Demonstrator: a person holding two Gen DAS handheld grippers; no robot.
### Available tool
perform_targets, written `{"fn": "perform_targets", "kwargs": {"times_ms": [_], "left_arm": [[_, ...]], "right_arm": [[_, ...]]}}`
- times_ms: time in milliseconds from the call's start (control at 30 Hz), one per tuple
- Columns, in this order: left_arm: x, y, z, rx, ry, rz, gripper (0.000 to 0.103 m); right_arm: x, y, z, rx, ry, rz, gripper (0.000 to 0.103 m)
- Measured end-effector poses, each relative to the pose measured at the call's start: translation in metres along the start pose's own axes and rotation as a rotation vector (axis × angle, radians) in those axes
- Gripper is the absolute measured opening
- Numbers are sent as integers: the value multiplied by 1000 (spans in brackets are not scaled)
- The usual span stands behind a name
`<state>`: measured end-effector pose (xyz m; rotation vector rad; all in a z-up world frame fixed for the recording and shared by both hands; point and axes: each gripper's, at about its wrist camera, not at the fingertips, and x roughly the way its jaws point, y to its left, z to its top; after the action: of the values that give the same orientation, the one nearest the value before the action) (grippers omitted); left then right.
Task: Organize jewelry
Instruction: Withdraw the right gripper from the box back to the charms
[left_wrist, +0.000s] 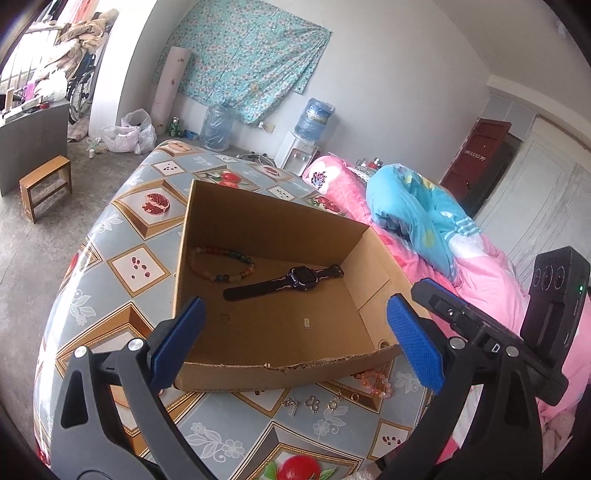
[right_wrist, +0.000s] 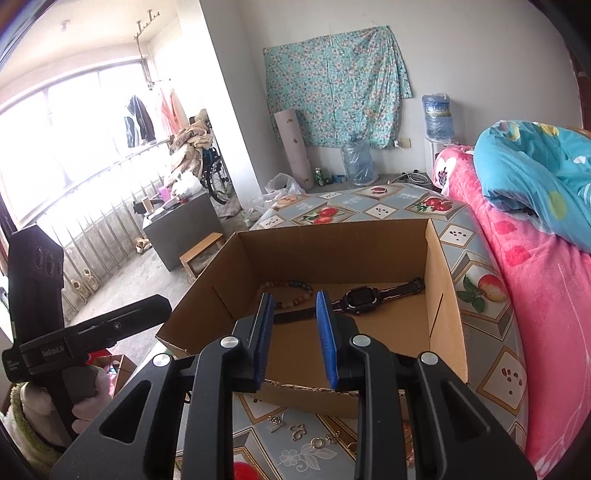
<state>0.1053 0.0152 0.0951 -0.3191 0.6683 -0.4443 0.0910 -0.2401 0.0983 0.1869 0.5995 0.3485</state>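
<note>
Cardboard box (left_wrist: 373, 254) holds a bead bracelet (left_wrist: 221, 264) and a black watch (left_wrist: 284, 282). Small charms (left_wrist: 314, 402) and a pink bracelet (left_wrist: 375, 384) lie just before it. Left gripper (left_wrist: 295, 343) gapes wide, empty; right gripper (right_wrist: 295, 332) stands narrow, gripping nothing.

the left gripper (left_wrist: 291, 334) has matte black plastic arms with long cut-out slots, and round silver screws sit at each pivot. its fingers (left_wrist: 415, 341) carry blue pads with a fine dimpled texture. the right gripper (right_wrist: 295, 334) has the same black frame, silver screws and ribbed blue pads (right_wrist: 327, 336). a black box-shaped module (left_wrist: 556, 291) on it has three round recesses and a small green light. the handle (right_wrist: 74, 347) of the left one bears small white lettering, and a fuzzy pale green and white sleeve (right_wrist: 22, 410) shows beneath it.
</note>
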Motion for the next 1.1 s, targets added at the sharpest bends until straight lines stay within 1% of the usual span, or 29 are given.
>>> {"fn": "perform_targets", "kwargs": {"times_ms": [33, 133, 233, 367, 433, 533, 600, 700, 733, 800, 867, 900, 1000, 1100], "left_arm": [[-2, -2, -2, 29, -3, -3, 95], [-7, -7, -10, 105, -7, 34, 95], [-10, -9, -24, 177, 24, 62, 95], [-6, -15, -50, 290, 83, 100, 95], [2, -18, -65, 334, 133, 116, 95], [17, -15, -81, 334, 193, 123, 95], [27, -13, -89, 329, 219, 139, 94], [39, -10, -98, 343, 239, 176, 90], [42, -9, -99, 346, 246, 184, 86], [48, -7, -102, 348, 268, 198, 81], [53, -7, -104, 348, 284, 208, 78], [54, -7, -105, 348, 290, 210, 75], [56, -7, -106, 344, 298, 211, 73], [58, -8, -108, 353, 304, 214, 70]], "right_arm": [[-4, -2, -1, 0, -5, 9, 24], [-18, -6, -7, -18, -16, 36, 24], [-29, -7, -19, -49, 0, 62, 24], [-34, -2, -43, -92, 60, 52, 24], [-26, -1, -58, -86, 113, 46, 24], [-9, -3, -82, -48, 198, 24, 24], [3, -5, -95, -17, 247, 11, 24], [21, -5, -109, 2, 303, -25, 24], [25, -6, -112, 12, 315, -30, 24], [30, -8, -116, 38, 334, -26, 24], [33, -9, -118, 48, 341, -26, 24], [34, -10, -118, 49, 343, -27, 24], [35, -9, -117, 55, 344, -24, 24], [38, -9, -117, 50, 345, -24, 24]]}}
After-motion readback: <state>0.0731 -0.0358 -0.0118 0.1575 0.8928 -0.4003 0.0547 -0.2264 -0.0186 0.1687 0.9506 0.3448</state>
